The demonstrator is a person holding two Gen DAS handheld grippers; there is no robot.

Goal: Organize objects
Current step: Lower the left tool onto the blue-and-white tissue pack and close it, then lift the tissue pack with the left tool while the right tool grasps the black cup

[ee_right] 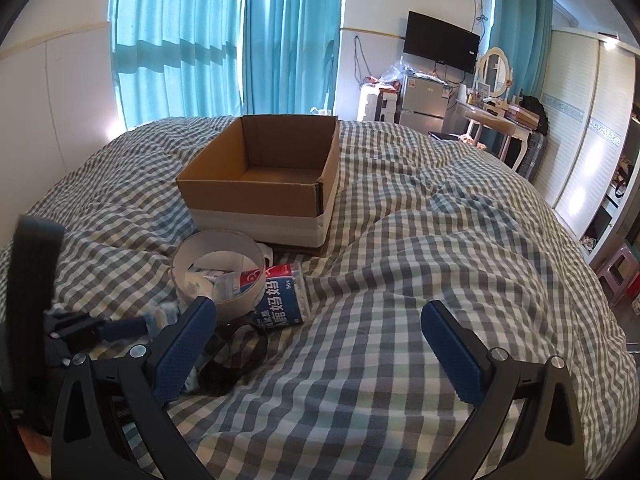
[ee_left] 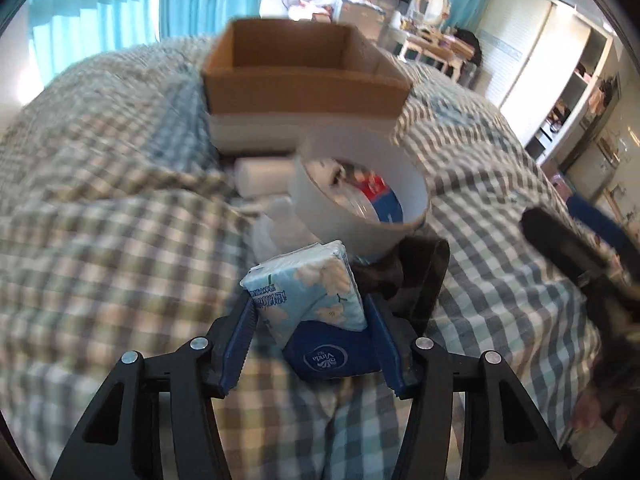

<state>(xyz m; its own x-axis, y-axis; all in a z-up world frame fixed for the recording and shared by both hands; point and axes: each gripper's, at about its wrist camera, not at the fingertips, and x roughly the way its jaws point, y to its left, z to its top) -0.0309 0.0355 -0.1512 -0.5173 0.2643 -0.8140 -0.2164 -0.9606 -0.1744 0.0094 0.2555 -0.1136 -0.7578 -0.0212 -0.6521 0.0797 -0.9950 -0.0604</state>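
My left gripper is shut on a blue and white tissue pack, held just above the checked bedspread. Behind it lie a wide white tape roll, a white tube and black sunglasses. An open, empty cardboard box stands further back. My right gripper is open and empty over the bedspread, right of the pile. In the right wrist view I see the box, the tape roll, a cotton swab pack, the sunglasses and the left gripper.
The checked bedspread covers the whole bed with folds. Turquoise curtains, a TV, a small fridge and a dressing table stand beyond the bed. A wardrobe lines the right wall.
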